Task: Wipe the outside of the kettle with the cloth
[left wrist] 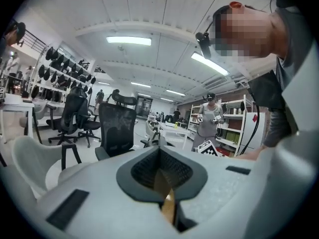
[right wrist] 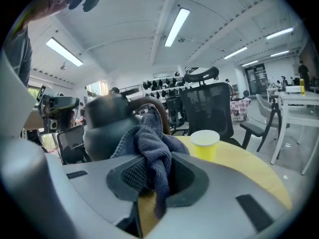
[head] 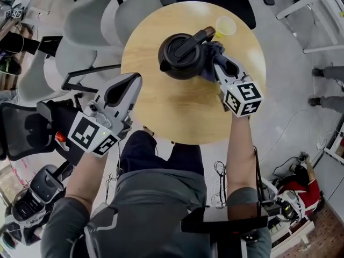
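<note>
While the table (head: 177,117) carries the kettle (head: 181,55) on its far part, the right gripper (head: 217,58) holds the cloth (head: 210,55), pinched in its fingers, at the kettle's side. The left gripper (head: 124,87), fingers shut on nothing, stays clear of the kettle, so I think a hard wipe may push it into the yellow cup (head: 225,26).

Left gripper (head: 130,81): jaws together, nothing between them; held at the left edge of the surface (head: 177,117). Right gripper (head: 219,61): jaws clamped on the cloth (right wrist: 152,151); forearm stretched straight toward the far edge.
</note>
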`<state>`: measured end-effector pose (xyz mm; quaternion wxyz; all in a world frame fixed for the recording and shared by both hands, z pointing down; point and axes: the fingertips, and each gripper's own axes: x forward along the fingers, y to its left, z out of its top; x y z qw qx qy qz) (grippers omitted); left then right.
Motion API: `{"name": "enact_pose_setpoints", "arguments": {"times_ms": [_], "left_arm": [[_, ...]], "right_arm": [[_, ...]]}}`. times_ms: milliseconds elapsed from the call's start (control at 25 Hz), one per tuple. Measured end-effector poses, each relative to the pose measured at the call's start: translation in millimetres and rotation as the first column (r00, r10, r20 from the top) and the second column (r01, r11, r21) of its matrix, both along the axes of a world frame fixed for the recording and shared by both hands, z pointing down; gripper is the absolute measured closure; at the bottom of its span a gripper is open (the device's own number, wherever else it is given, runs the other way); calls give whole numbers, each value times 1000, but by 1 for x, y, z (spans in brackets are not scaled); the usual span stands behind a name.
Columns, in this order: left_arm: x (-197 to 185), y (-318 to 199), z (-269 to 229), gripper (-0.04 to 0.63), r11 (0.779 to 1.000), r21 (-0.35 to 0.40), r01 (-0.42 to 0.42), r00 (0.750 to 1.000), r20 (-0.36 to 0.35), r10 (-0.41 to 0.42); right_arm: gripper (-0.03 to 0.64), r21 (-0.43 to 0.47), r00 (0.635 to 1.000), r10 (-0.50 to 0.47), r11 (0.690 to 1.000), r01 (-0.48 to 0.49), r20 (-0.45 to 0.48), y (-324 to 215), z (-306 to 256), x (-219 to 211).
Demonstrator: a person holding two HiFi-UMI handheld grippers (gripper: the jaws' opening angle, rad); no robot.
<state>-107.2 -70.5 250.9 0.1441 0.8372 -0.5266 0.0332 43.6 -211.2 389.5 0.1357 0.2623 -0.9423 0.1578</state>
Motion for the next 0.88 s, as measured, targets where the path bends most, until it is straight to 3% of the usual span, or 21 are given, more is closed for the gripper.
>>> {"name": "enact_pose_setpoints", "arguments": {"times_ms": [360, 600, 880], "left_arm": [[-19, 21, -67, 586, 1000, 22, -21, 1000, 15, 20], [-26, 31, -117, 586, 989, 90, -117, 993, 27, 115], [-35, 48, -165, 586, 966, 208, -151, 987, 84, 136]], "right_arm": [[518, 61, 987, 150, 986, -153, 54, 53, -124, 19], [518, 126, 961, 257, 955, -268, 99, 83, -219, 34], [518, 196, 929, 333, 912, -361, 161, 128, -284, 46]]}}
